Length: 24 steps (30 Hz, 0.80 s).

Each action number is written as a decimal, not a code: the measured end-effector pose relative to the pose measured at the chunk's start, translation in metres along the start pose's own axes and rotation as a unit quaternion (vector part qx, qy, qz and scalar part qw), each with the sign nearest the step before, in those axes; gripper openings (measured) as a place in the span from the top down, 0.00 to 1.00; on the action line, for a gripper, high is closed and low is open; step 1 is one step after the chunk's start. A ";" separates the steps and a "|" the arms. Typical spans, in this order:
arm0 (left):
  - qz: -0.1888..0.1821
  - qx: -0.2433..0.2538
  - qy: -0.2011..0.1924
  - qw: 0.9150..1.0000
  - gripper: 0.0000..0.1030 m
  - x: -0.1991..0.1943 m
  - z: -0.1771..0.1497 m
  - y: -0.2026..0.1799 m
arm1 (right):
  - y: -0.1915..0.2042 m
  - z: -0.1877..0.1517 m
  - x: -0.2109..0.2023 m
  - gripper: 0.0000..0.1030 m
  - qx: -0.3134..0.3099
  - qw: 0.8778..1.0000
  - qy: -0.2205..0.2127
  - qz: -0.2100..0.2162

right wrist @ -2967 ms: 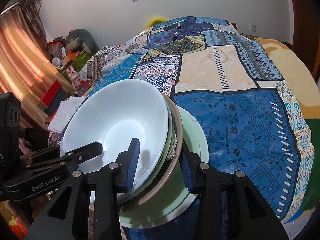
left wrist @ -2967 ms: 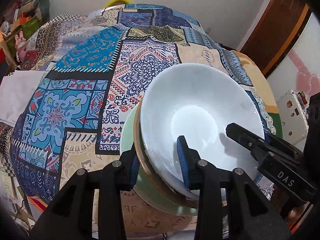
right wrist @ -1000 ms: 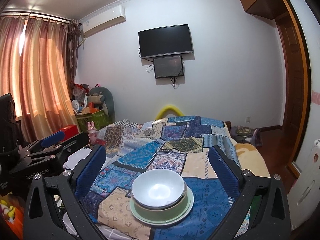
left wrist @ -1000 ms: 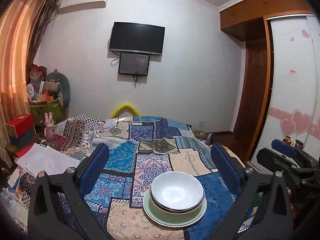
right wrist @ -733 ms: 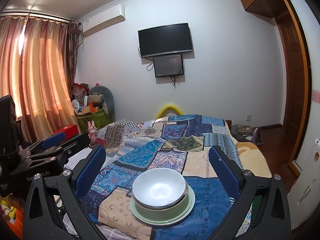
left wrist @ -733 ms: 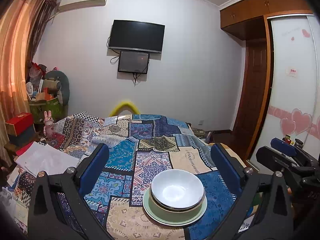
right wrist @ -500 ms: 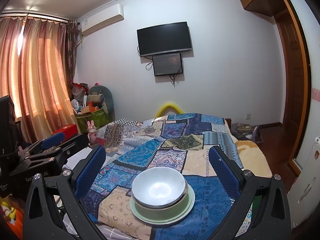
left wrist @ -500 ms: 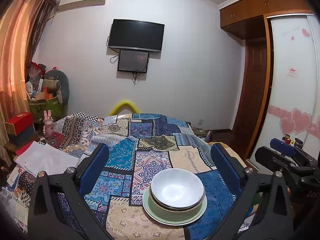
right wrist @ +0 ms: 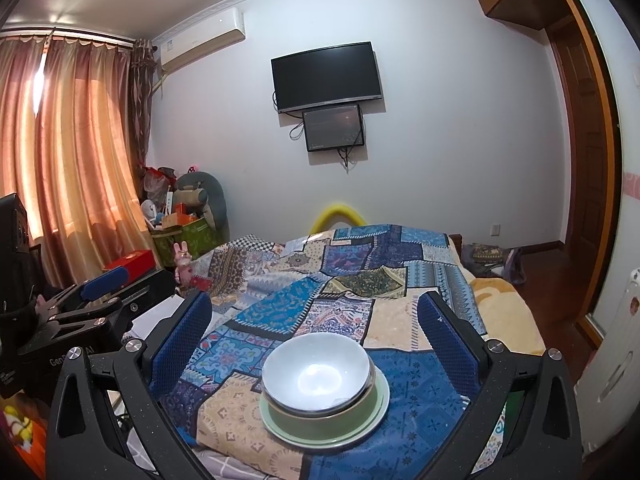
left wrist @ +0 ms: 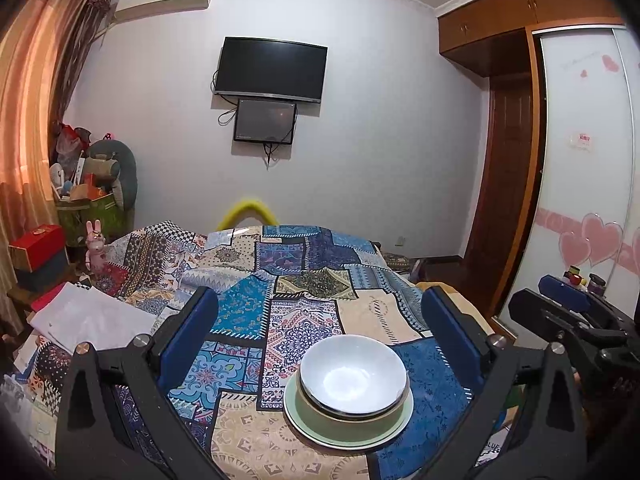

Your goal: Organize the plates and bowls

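Observation:
A white bowl (left wrist: 353,373) (right wrist: 316,376) sits nested in a green bowl (left wrist: 360,422) (right wrist: 340,420), and both stand on a pale green plate (left wrist: 344,438) (right wrist: 382,400) near the front edge of the patchwork quilt. My left gripper (left wrist: 320,332) hangs wide open above and behind the stack, holding nothing. Pulled back the same way, my right gripper (right wrist: 316,328) is open and empty too. Each wrist view also catches the other gripper at its side edge.
The patchwork quilt (left wrist: 280,308) (right wrist: 352,292) covers a bed. White sheets of paper (left wrist: 88,320) lie at its left. A television (left wrist: 272,70) hangs on the far wall, curtains (right wrist: 72,160) stand left, a wardrobe (left wrist: 580,180) right, and a cluttered box (right wrist: 184,232) is by the curtains.
Three seconds ago both grippers gripped the stack's rim from either side. They have let go, opened wide and drawn far back. Over the last second the view barely shifts.

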<state>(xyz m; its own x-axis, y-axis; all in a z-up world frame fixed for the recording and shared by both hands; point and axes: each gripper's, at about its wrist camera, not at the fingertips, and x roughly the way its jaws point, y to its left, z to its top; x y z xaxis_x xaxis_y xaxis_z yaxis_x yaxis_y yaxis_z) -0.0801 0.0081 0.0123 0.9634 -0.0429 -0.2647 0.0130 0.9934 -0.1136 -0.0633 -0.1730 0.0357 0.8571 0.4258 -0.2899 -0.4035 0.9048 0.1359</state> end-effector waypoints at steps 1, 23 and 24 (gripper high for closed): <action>0.000 0.000 0.000 1.000 0.00 0.000 0.000 0.000 | 0.000 0.000 0.000 0.01 0.000 1.000 0.000 0.000; -0.006 0.002 0.012 1.000 0.00 0.006 0.000 0.003 | 0.001 -0.001 0.001 0.01 -0.003 1.000 0.003 0.001; -0.007 0.002 0.014 1.000 0.00 0.006 -0.001 0.003 | 0.001 -0.002 0.001 0.01 -0.004 1.000 0.003 0.001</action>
<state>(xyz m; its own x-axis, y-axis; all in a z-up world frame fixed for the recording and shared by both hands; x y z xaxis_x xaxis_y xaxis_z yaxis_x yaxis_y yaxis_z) -0.0742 0.0103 0.0097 0.9555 -0.0592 -0.2891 0.0274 0.9932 -0.1129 -0.0633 -0.1719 0.0339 0.8539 0.4281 -0.2958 -0.4081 0.9037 0.1297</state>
